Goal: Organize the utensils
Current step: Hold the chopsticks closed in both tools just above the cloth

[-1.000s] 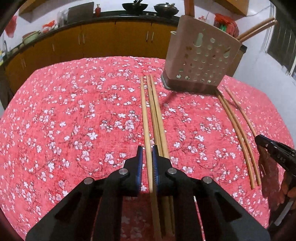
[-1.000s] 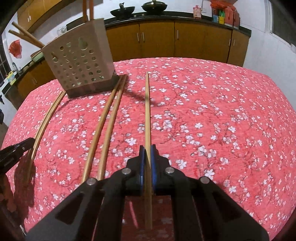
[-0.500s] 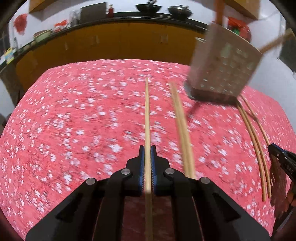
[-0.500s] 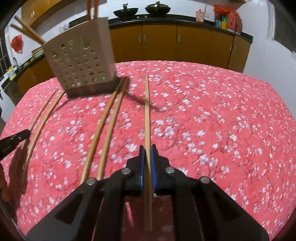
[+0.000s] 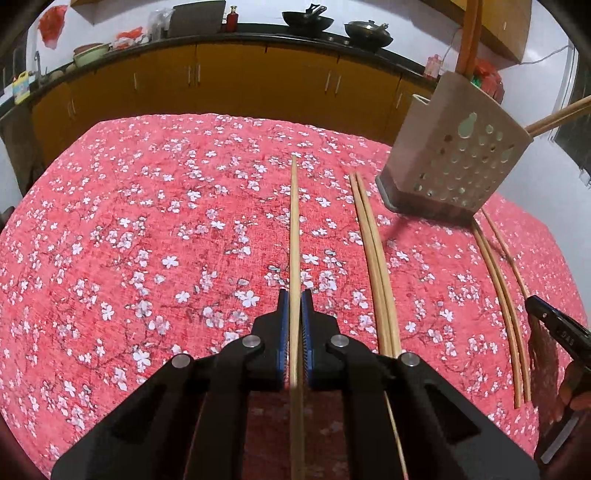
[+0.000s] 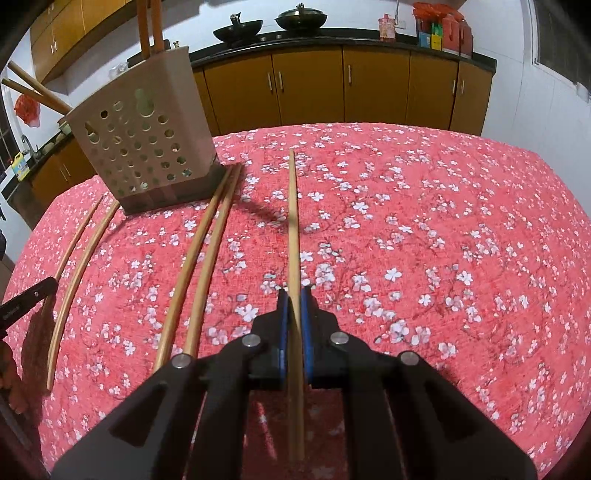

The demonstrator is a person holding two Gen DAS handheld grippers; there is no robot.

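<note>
My left gripper (image 5: 294,299) is shut on a wooden chopstick (image 5: 294,229) held above the red floral tablecloth (image 5: 147,221). My right gripper (image 6: 294,297) is shut on another chopstick (image 6: 293,221), also lifted. A beige perforated utensil holder (image 5: 458,155) stands at the far right in the left wrist view, and at the far left in the right wrist view (image 6: 144,147), with several chopsticks sticking out of its top. A pair of chopsticks (image 5: 373,251) lies on the cloth beside it, and more chopsticks (image 5: 502,295) lie further right.
Orange kitchen cabinets (image 6: 369,85) with a black counter and woks (image 6: 299,16) run behind the table. The other gripper's tip shows at each view's edge, at the right in the left wrist view (image 5: 554,328) and at the left in the right wrist view (image 6: 26,299).
My left gripper closed on one chopstick and lifted it away to the left of the two beside it. My right gripper kept its chopstick and rose slightly.
</note>
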